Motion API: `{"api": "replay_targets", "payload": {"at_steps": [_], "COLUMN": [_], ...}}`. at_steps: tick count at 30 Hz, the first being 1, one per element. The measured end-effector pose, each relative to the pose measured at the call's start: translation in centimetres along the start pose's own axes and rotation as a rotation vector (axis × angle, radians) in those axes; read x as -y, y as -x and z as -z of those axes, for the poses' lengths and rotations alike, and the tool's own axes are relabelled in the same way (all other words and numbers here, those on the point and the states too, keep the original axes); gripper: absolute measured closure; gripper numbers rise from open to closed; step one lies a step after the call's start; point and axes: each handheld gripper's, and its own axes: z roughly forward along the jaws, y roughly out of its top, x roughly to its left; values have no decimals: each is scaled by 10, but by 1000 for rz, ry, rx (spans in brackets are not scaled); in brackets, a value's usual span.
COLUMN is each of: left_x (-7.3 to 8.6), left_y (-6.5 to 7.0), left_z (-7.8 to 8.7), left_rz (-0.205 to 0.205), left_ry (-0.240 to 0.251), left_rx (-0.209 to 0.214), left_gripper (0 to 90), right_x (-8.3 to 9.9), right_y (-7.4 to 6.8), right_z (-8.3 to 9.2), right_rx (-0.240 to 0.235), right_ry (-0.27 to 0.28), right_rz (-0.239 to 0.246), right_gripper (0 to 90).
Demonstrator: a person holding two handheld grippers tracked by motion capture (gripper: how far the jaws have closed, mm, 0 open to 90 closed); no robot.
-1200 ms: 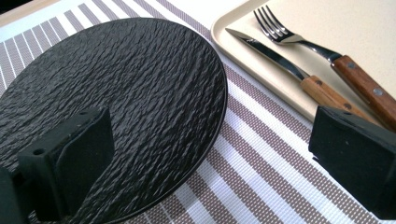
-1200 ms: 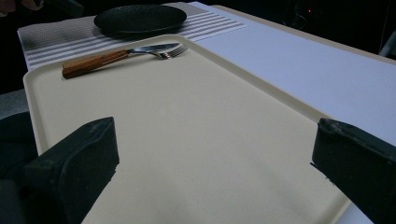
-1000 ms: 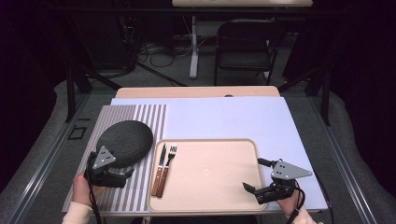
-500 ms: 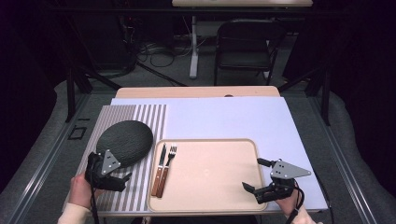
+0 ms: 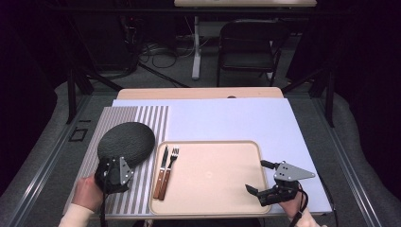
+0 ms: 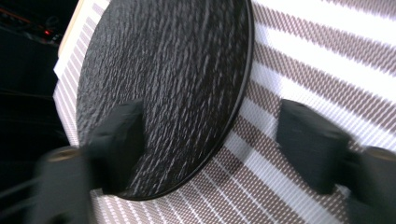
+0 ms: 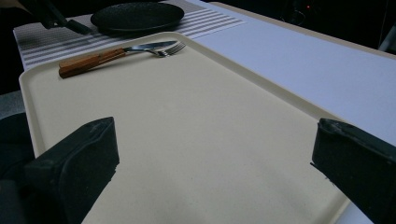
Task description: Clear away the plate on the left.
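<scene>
The dark plate [image 5: 126, 143] is seen on the striped mat [image 5: 90, 156], at the counter's near left, just left of the tray [image 5: 213, 175]. The left gripper [image 5: 113, 174] is held at the plate's near rim. In the left gripper view the rim [image 6: 236, 135] passes between the fingers [image 6: 116, 140]: one over the plate's face, the other out over the mat. The fingers have just been closing, yet no contact with the plate is seen. This hand is much the nearer. The right gripper [image 5: 265, 182] hovers over the tray's near right corner, fingers spread wide, nothing between them. A knife [image 5: 161, 171] and fork [image 5: 169, 170] lie lengthwise along the tray's left edge.
</scene>
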Motion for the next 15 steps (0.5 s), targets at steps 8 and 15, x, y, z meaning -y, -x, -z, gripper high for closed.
{"api": "replay_targets", "payload": {"at_steps": [8,15], "left_x": [-4,-3], "left_y": [17,21], "left_z": [-11,-19], "left_rz": [-173,-245], "left_ry": [-67,-68], "left_rx": [-75,-113], "left_gripper": [577,718], "right_x": [0,0], "right_y": [0,0], "right_z": [0,0], "right_rx": [0,1], "right_ry": [0,0], "right_rz": [0,0], "right_gripper": [0,0]}}
